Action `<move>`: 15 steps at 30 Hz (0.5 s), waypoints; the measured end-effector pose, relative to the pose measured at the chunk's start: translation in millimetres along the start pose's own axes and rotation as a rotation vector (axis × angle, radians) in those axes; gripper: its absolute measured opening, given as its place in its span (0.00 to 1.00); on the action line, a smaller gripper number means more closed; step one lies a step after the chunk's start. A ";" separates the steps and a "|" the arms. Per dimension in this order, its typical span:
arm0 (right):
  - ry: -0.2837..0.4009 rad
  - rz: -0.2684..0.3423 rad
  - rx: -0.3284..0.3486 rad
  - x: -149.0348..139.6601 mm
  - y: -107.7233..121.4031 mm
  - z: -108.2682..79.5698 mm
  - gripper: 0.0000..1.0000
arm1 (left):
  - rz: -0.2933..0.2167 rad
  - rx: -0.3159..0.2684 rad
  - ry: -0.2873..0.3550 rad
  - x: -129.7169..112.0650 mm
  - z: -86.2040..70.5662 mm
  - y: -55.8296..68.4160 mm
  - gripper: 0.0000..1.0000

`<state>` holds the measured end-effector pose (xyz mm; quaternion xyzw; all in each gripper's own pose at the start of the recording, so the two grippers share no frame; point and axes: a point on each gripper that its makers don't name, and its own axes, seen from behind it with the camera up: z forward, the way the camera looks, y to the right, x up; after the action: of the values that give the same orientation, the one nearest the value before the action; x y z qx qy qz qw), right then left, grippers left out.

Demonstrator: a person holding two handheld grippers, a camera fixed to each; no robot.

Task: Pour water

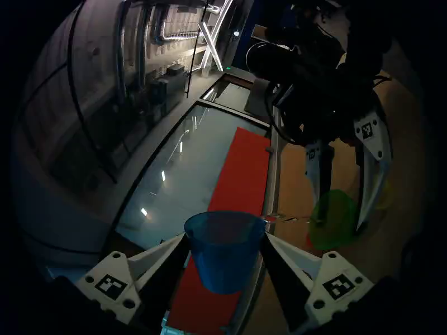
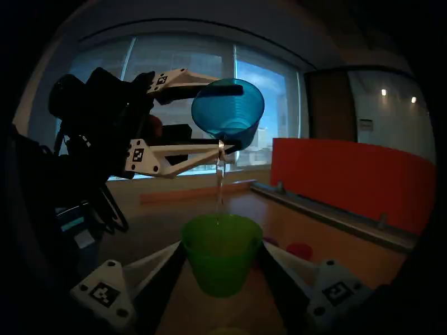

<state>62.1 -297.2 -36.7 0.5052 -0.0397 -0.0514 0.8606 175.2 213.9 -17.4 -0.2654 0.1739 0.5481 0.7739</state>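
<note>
- Left gripper view, far left: a window (image 1: 184,162) takes up the left side. The scene is dim and the shapes behind the glass are hard to make out.
- A red panel (image 1: 243,167) runs beside the window. Its near end is hidden behind the blue cup (image 1: 223,254).
- The left claw (image 1: 223,237) holds that blue cup, with 1 finger pressed on each side of it. The cup's base is cut off from sight between the fingers.
- To the right lies the wooden table (image 1: 290,184), dark and short on detail.
- Far right, the right claw (image 1: 338,223) hangs fingers down with the green cup (image 1: 334,220) between its 2 fingers. The body above it is a black mass that blurs into shadow.
- Right gripper view, left side: the dark body of the left claw fills the upper left. Its 2 white fingers reach rightward and clamp the blue cup, which is tilted high in front of the window.
- A thin stream of water (image 2: 219,178) falls from the blue cup's lower edge into the green cup directly below. The 2 cups are apart.
- The right claw grips the green cup upright at bottom centre. How much water is in it cannot be told.
- Just right of the green cup, a small red round thing (image 2: 300,249) sits on the table, partly hidden by a finger. What it is cannot be told.
- The red panel stands along the table's far right edge.
</note>
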 end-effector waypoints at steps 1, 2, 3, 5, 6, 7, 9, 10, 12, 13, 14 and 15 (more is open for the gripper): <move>0.000 0.000 0.000 0.3 -0.1 -0.1 0.89 | 0.003 0.000 0.000 0.1 0.1 0.4 0.85; 0.001 0.000 0.001 0.6 -0.2 -0.2 0.89 | 0.005 -0.001 0.000 0.1 0.1 0.9 0.85; 0.001 0.000 0.001 0.9 -0.3 -0.3 0.89 | 0.008 -0.001 0.000 0.2 0.2 1.3 0.85; 0.001 -0.001 0.000 1.1 -0.3 -0.4 0.89 | 0.013 -0.002 -0.002 0.1 0.3 1.2 0.85; 0.000 -0.001 0.000 1.2 -0.3 -0.5 0.89 | 0.016 -0.003 -0.002 0.1 0.4 1.2 0.85; 0.001 -0.001 0.000 1.2 -0.4 -0.6 0.89 | 0.019 -0.002 -0.002 0.1 0.3 0.8 0.85; 0.001 -0.002 -0.001 1.2 -0.6 -1.0 0.89 | 0.025 -0.002 -0.002 0.2 0.2 0.1 0.85; 0.001 -0.002 0.000 1.3 -0.8 -1.1 0.89 | 0.027 -0.002 -0.002 0.3 0.1 -0.4 0.85; 0.002 -0.002 0.000 1.4 -1.0 -1.3 0.89 | 0.033 -0.003 -0.002 0.5 0.0 -1.4 0.85; 0.002 -0.002 0.000 1.3 -1.0 -1.2 0.89 | 0.036 -0.003 -0.002 0.8 0.0 -1.9 0.85; 0.002 -0.003 0.000 1.3 -1.0 -1.2 0.89 | 0.039 -0.004 -0.001 1.1 -0.1 -2.4 0.85; 0.002 -0.003 -0.001 1.2 -1.0 -1.1 0.89 | 0.043 -0.005 -0.001 1.4 -0.1 -2.9 0.85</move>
<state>63.4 -296.9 -38.1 0.5050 -0.0382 -0.0523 0.8607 178.4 214.2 -17.7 -0.2632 0.1780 0.5652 0.7613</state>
